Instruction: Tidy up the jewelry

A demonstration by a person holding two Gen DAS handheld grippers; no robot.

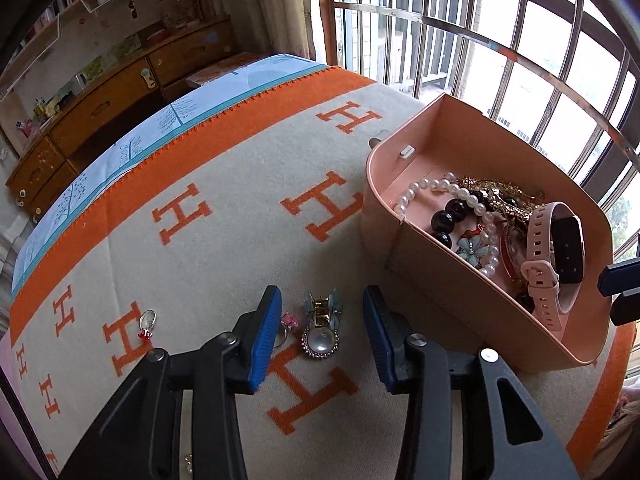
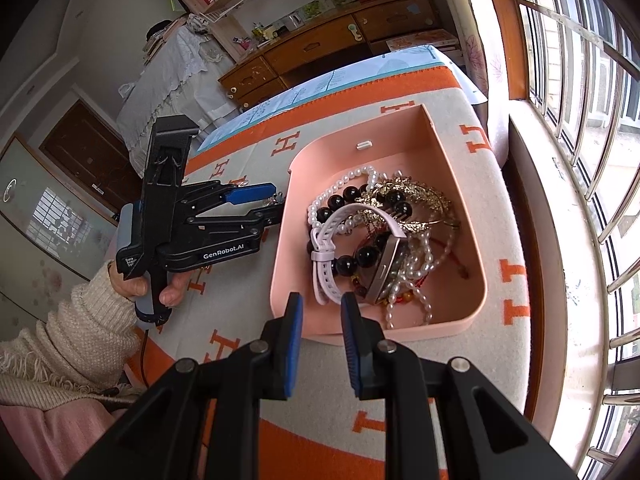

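The blanket (image 1: 224, 264), cream with an orange border and orange H letters, fills the middle of both views. On it, at the right of the left wrist view and in the centre of the right wrist view, stands the pink box (image 1: 416, 248) without a lid. Inside the box lie together a pink watch (image 1: 548, 264), a pearl bracelet (image 1: 452, 190), a black bead bracelet (image 1: 452, 216), gold pieces (image 1: 500, 192) and a flower brooch (image 1: 476, 250). The left gripper (image 1: 320, 344) is at the bottom centre of its view, fingers spread, holding nothing. Between them on the blanket lie a pearl brooch (image 1: 320, 342) and, touching its upper edge, a small clip (image 1: 322, 306). A pink ring (image 1: 287, 326) lies just beside the left finger, and a red ring (image 1: 146, 326) lies further left. The right gripper (image 2: 320, 336) is at the bottom centre of its view, fingers apart and empty, over the near rim of the box.
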